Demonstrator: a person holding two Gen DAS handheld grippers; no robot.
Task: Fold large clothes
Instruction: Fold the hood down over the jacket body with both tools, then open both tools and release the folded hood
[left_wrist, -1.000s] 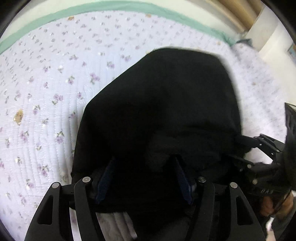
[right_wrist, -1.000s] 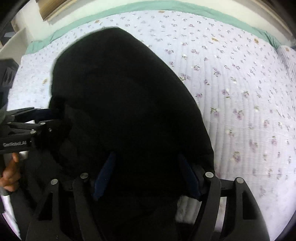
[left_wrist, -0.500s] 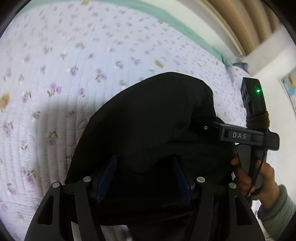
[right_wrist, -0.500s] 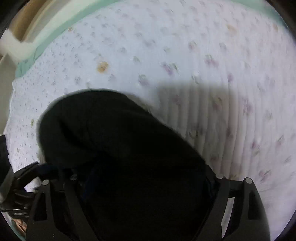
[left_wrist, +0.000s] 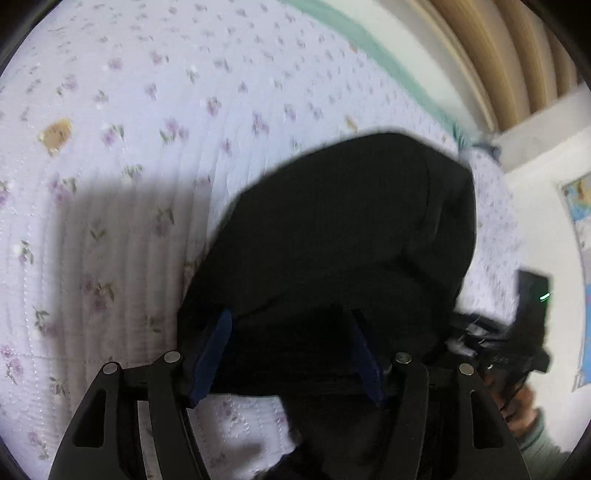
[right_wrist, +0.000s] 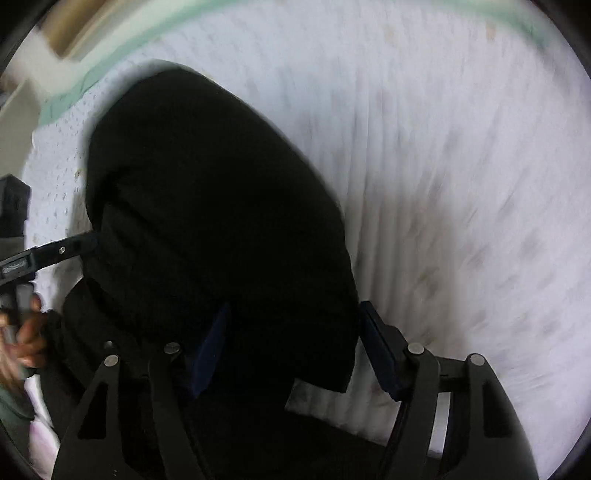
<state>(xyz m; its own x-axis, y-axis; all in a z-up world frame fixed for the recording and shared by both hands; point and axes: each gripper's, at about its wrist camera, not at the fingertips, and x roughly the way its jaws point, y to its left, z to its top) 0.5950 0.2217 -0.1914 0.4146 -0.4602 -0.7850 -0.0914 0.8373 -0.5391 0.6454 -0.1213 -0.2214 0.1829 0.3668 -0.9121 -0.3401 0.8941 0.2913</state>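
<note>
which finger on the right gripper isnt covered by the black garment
The finger at the right of the right wrist view: its whole blue pad shows beside the black garment. The other finger is half buried in the cloth.

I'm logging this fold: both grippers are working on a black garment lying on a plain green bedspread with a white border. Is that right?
Not quite. The bedspread is white with small purple flowers, and its border is green; the left wrist view shows this clearly. The rest holds: the left gripper and right gripper both have their fingers at the black garment on the bed.
</note>
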